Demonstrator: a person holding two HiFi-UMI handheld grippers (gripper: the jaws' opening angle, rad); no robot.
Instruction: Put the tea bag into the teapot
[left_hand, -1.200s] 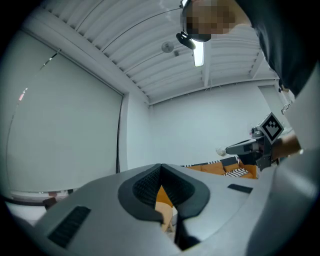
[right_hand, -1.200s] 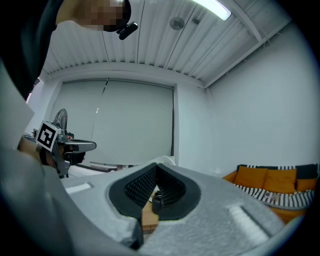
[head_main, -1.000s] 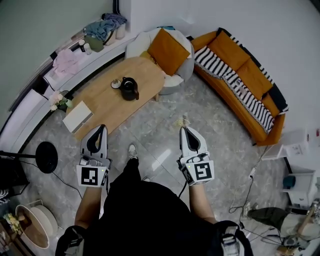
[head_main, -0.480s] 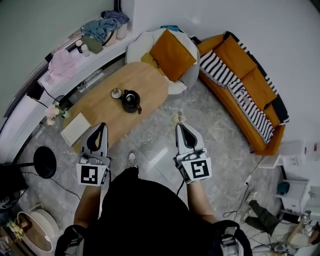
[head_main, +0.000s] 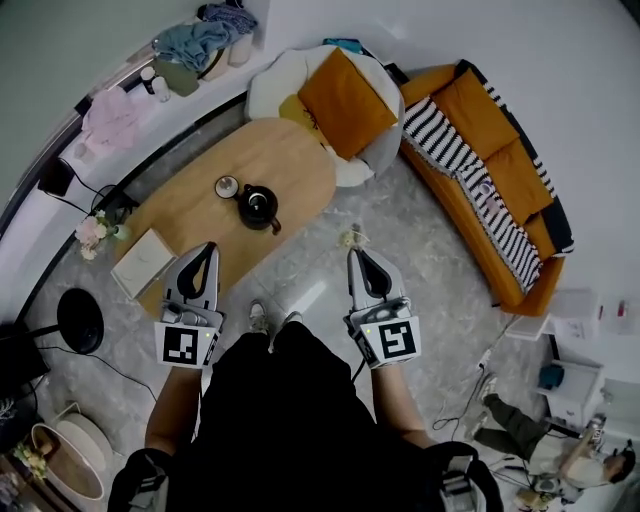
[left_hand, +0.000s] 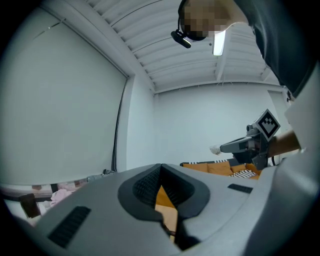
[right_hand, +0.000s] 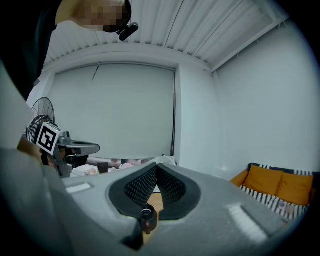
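A black teapot (head_main: 258, 205) stands on the oval wooden table (head_main: 300, 165) in the head view, with a small round lid (head_main: 227, 187) beside it. My right gripper (head_main: 356, 250) is shut on the pale tea bag (head_main: 349, 238), held over the floor right of the table's near end. The left gripper view shows the tea bag (left_hand: 215, 149) at that gripper's tip. My left gripper (head_main: 207, 247) is shut on nothing, over the table's near edge. Through the right gripper's jaws the teapot (right_hand: 146, 216) shows small and low.
A white box (head_main: 143, 262) lies on the table's near left corner, flowers (head_main: 92, 232) beside it. A round chair with an orange cushion (head_main: 345, 90) stands behind the table, an orange sofa (head_main: 500, 170) at the right. A black fan base (head_main: 80, 320) sits on the floor left.
The person has stepped forward: the table and teapot have come nearer to both grippers. Both grippers keep their pose, the right still holding the tea bag.
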